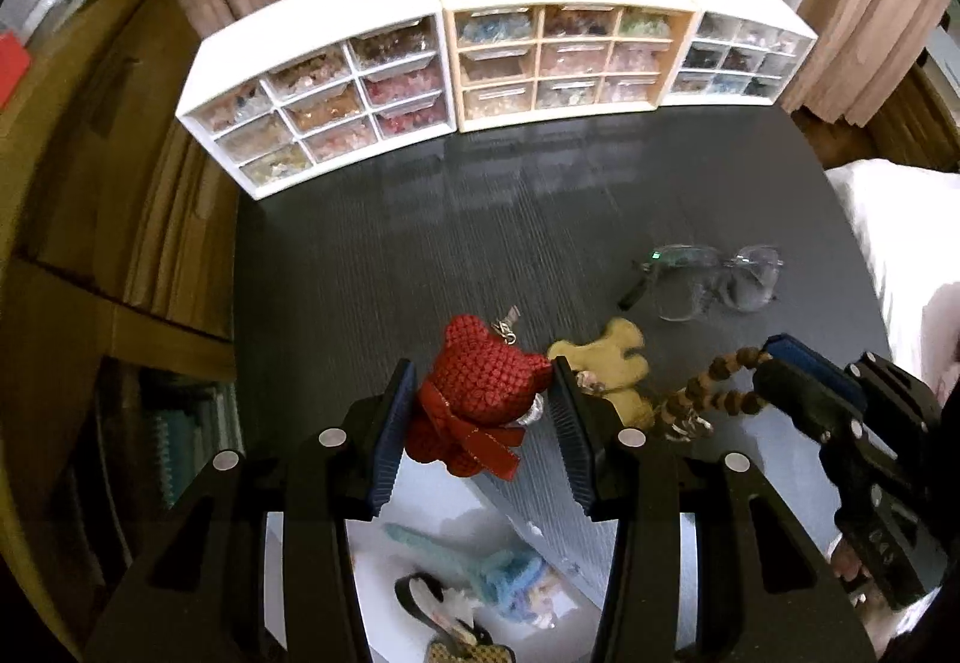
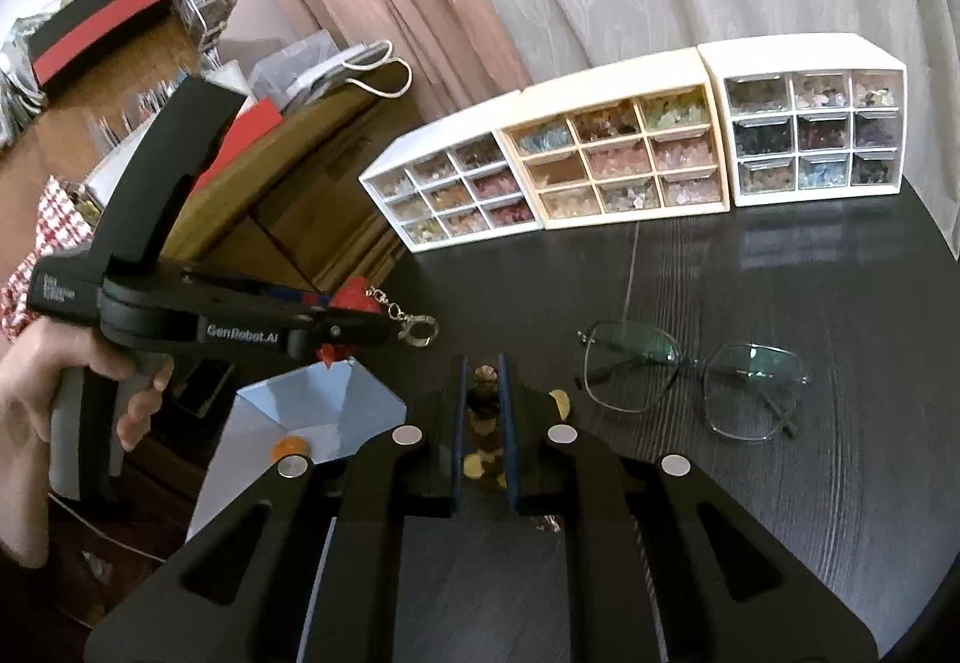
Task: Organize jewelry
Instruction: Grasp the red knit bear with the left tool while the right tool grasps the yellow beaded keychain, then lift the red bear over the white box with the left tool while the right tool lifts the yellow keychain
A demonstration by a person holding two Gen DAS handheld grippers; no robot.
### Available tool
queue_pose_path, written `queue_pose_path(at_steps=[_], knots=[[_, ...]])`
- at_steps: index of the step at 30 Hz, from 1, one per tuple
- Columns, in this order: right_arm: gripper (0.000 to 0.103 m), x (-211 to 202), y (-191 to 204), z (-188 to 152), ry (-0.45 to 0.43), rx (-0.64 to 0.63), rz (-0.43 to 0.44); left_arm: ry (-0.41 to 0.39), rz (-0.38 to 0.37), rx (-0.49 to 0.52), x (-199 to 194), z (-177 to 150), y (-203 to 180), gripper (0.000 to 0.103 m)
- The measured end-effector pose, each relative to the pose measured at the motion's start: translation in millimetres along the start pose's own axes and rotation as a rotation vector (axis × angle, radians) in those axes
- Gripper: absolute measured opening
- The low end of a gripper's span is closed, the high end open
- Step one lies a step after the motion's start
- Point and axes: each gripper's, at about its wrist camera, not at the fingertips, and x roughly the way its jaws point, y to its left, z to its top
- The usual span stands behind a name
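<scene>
My left gripper (image 1: 483,426) is shut on a red crocheted bear charm (image 1: 480,402), lifted above the dark table (image 1: 420,243); its silver clasp (image 2: 417,330) hangs out in the right wrist view. A tan bear charm (image 1: 606,357) lies just right of it on the table. My right gripper (image 2: 483,411) is shut on a brown beaded bracelet (image 1: 714,390), whose beads (image 2: 483,399) show between the jaws. An open pale blue box (image 2: 318,411) with several trinkets sits below, off the table's near-left edge.
Three small nine-drawer organizers of beads (image 1: 561,42) line the table's back edge. A pair of glasses (image 1: 708,276) lies at the right of the table. Wooden shelves (image 1: 90,183) stand at left, curtains behind, a white cloth (image 1: 888,243) at right.
</scene>
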Motion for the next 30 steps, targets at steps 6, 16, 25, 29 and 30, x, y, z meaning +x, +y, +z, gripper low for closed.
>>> queue_pose_path(at_steps=[6, 16, 25, 29, 30], knots=[[0.009, -16, 2, 0, -0.024, 0.015, 0.004, -0.029, -0.025, -0.014, -21, -14, -1, 0.046], [0.002, -35, 5, -4, -0.047, 0.010, -0.011, -0.053, -0.026, -0.043, -45, -38, 6, 0.046], [0.033, 10, 9, -43, 0.211, -0.220, -0.058, -0.069, -0.044, -0.081, -50, -63, 17, 0.046], [0.033, 34, 25, -54, 0.253, -0.270, -0.051, -0.087, -0.049, -0.113, -52, -76, 25, 0.046], [0.033, 37, 31, -56, 0.253, -0.289, -0.052, -0.096, -0.047, -0.121, -53, -78, 26, 0.046]])
